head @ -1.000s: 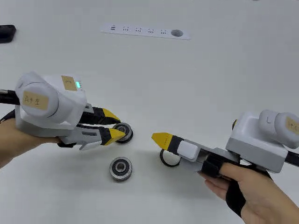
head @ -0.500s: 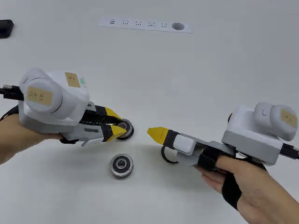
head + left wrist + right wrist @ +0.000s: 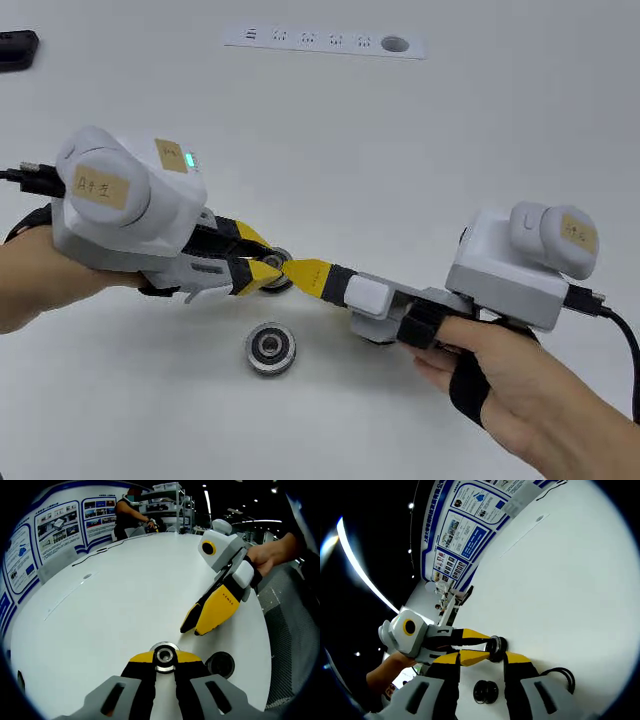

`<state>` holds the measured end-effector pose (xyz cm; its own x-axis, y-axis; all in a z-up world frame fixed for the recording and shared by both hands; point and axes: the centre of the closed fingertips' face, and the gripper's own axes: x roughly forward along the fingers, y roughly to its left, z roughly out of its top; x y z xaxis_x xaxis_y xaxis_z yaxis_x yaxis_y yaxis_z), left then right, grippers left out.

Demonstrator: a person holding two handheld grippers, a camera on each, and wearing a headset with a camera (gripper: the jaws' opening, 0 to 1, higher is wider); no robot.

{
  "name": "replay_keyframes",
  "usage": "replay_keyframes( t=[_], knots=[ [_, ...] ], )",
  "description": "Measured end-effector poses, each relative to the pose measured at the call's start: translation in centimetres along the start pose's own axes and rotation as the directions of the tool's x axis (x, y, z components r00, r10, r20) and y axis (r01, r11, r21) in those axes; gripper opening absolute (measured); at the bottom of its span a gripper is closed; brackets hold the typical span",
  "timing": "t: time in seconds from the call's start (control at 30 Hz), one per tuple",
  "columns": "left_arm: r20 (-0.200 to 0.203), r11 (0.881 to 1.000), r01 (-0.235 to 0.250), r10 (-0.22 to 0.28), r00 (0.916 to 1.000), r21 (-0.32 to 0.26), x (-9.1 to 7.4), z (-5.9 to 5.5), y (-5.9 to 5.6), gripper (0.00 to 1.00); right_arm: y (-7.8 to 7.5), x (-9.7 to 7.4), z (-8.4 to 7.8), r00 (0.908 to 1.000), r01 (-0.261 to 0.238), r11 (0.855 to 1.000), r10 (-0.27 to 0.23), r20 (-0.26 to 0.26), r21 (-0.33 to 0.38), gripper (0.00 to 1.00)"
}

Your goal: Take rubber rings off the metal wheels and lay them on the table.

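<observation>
While the left gripper [image 3: 258, 262] pinches a metal wheel [image 3: 279, 268] between its yellow-tipped jaws, low at the white table [image 3: 450, 130], whether that wheel carries a ring is hard to tell. And there's the right gripper [image 3: 210, 615], reaching in from the right, jaws spread apart, with one yellow tip right up against the held wheel in the head view. The right gripper view puts the wheel just beyond its two open tips. A second wheel [image 3: 271, 348], dark-rimmed, lies flat on the table just near of the held one, apart from both grippers. One loose rubber ring [image 3: 560, 678] lies flat on the table to the right, beneath the right gripper's body. Far across the table, a white power strip [image 3: 323, 41] lies flat, and a small black object [image 3: 15, 48] lies at the far left edge.
</observation>
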<state>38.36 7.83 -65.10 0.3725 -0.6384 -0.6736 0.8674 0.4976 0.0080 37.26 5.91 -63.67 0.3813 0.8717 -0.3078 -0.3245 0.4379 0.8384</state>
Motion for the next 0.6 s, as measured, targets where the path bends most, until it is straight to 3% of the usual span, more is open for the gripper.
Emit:
replay_keyframes(
  t=[0.3, 0.6],
  knots=[
    [0.009, 1.000, 0.007, -0.008, 0.9999, 0.011, 0.0, 0.0, 0.0, 0.13, -0.2, 1.3, -0.1, 0.9998, 0.006, 1.000, -0.005, -0.022, 0.020, 0.43],
    [0.012, 1.000, 0.011, -0.011, 0.9999, 0.018, 0.0, 0.0, 0.0, 0.13, 0.2, 1.8, -0.1, 0.9997, -0.007, 1.000, 0.008, -0.021, 0.027, 0.43]
  ],
)
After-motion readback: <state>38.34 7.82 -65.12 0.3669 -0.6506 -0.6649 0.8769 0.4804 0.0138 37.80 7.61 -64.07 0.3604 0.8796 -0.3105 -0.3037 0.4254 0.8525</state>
